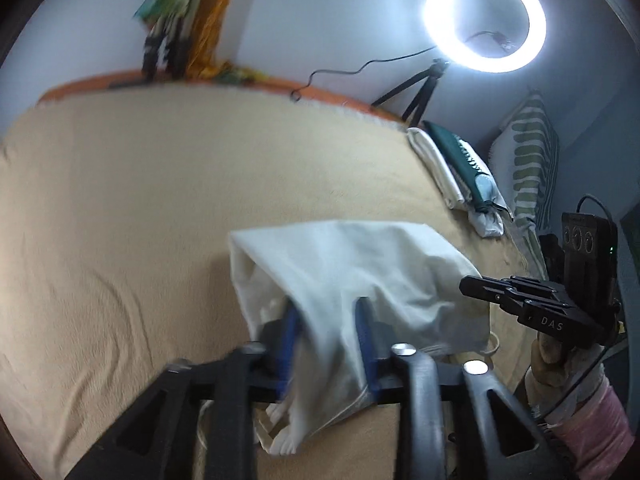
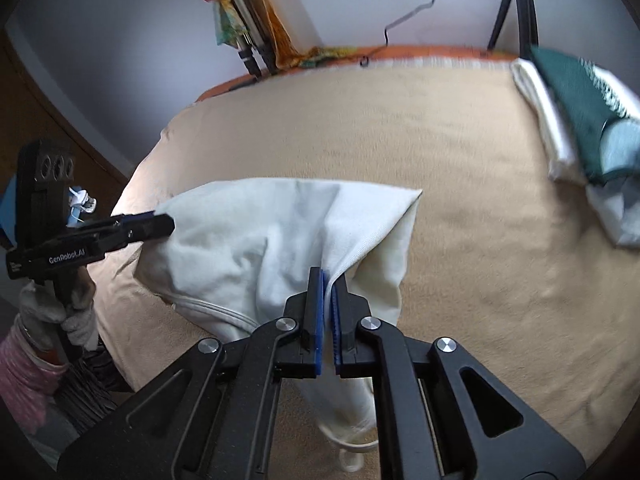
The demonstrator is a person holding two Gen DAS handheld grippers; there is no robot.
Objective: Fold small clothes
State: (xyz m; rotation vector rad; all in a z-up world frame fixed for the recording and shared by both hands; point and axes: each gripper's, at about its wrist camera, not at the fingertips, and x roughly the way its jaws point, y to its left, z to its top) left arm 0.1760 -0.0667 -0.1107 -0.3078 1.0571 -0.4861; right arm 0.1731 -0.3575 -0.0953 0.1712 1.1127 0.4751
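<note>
A small cream-white garment (image 1: 340, 260) (image 2: 248, 240) lies bunched on the beige blanket of a bed (image 1: 160, 200) (image 2: 440, 140). In the left wrist view my left gripper (image 1: 326, 308) has its blue pads (image 1: 290, 332) apart, and a loose fold of the garment hangs between them without being pinched. In the right wrist view my right gripper (image 2: 328, 276) is shut on a raised fold of the garment near its right side. The right gripper (image 1: 466, 284) also shows at the garment's right edge. The left gripper (image 2: 166, 226) reaches the garment's left edge.
A stack of folded clothes (image 1: 452, 164) (image 2: 572, 120), white and dark green, lies at the bed's far right. Behind it stand a striped pillow (image 1: 528, 152) and a lit ring light (image 1: 436, 20) on a tripod (image 1: 416, 92). Gloved hands with pink sleeves (image 1: 600, 424) (image 2: 24, 368) hold the grippers.
</note>
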